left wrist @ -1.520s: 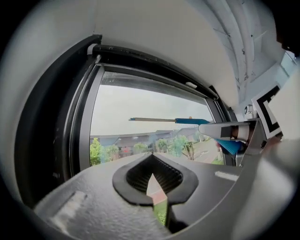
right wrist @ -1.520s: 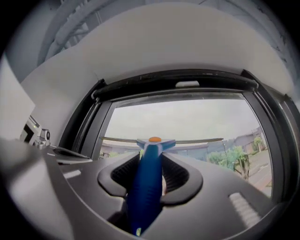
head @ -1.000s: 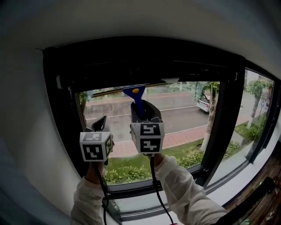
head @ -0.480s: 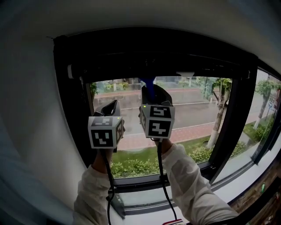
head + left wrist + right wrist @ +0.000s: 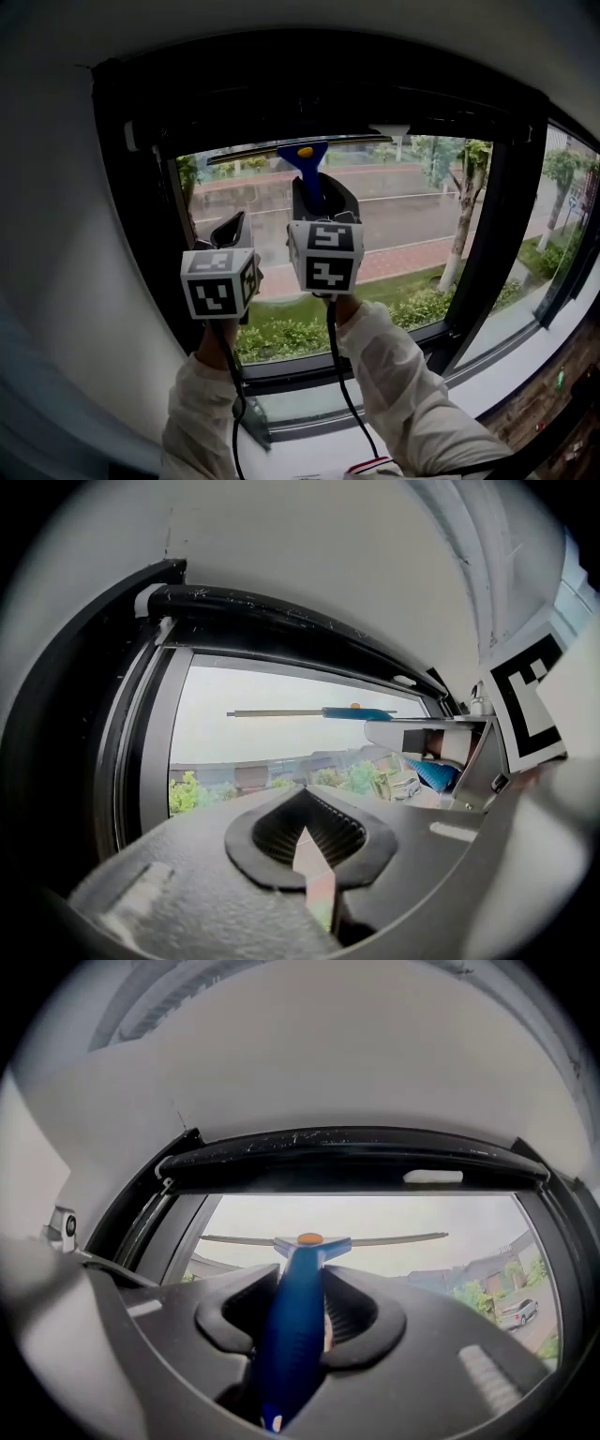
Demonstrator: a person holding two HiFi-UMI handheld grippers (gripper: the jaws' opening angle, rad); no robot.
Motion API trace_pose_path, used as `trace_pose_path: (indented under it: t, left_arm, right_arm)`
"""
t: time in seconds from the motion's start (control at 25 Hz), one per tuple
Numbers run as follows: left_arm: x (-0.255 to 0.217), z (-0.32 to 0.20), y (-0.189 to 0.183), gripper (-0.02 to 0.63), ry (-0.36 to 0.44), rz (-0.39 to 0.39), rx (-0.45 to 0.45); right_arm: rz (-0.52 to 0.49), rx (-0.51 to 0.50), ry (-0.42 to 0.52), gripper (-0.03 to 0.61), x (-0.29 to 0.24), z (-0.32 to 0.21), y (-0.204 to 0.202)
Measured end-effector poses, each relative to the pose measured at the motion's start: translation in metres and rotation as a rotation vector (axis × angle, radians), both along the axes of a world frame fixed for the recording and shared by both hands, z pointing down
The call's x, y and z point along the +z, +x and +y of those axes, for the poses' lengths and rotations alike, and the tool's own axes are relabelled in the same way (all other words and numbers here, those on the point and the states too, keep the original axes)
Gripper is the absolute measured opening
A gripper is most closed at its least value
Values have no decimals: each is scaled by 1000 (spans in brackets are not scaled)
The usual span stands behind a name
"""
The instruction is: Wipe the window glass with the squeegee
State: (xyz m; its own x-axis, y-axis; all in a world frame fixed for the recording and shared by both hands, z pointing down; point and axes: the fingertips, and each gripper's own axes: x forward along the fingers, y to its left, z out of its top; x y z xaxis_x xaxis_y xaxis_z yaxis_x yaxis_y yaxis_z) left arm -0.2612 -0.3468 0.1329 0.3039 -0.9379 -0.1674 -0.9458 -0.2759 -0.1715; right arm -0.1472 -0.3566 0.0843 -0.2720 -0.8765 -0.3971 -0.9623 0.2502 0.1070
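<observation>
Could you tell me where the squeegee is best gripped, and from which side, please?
Grip the blue handle from below, as the right tongs do now: it hangs down as a narrow stem, while the blade runs crosswise at the top.

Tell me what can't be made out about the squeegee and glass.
1. Blade-to-glass contact: the squeegee is seen only from behind in every view.
2. Squeegee handle's lower end: in the head view, hidden behind the right gripper.
3. Streaks or wetness on the window glass: too faint in any view.
</observation>
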Motion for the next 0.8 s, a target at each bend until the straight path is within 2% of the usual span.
trace_pose_path:
  t: [0.8]
  left_arm:
    - [105,20,-10,0,-72,-9,-28]
  right_arm:
    - [6,14,-97,150,109,6,-1]
